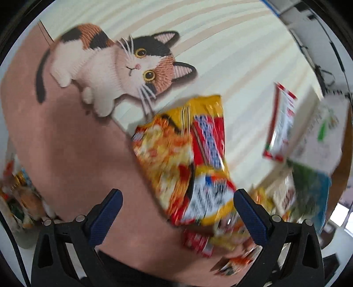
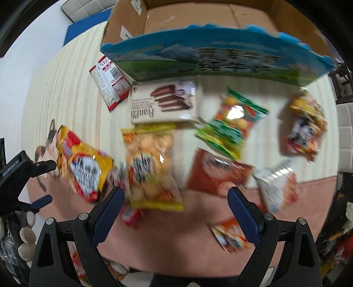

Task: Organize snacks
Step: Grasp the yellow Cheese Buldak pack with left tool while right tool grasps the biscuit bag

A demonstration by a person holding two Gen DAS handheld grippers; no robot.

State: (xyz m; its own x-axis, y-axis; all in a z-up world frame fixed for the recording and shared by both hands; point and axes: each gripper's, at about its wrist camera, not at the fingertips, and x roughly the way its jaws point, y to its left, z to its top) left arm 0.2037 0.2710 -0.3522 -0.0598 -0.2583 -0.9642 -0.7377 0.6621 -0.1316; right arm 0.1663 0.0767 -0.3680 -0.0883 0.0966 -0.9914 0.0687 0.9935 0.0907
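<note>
Left tool (image 1: 177, 199) wide open, empty, over yellow bag (image 1: 187, 161) on cat mat (image 1: 66, 143). Right tool (image 2: 175, 198) wide open, empty, above biscuit bag (image 2: 150, 163); wafer box (image 2: 163, 101), green bag (image 2: 229, 125) beyond, near carton (image 2: 198, 17).

Left wrist view: looking down along my fingers, close over the yellow noodle packet (image 1: 194, 159) and cat mat (image 1: 66, 143).
Right wrist view: down at the snacks, cardboard box (image 2: 198, 19) beyond.
Shared: that yellow noodle packet (image 2: 81, 167), the cat mat (image 2: 176, 242).
</note>
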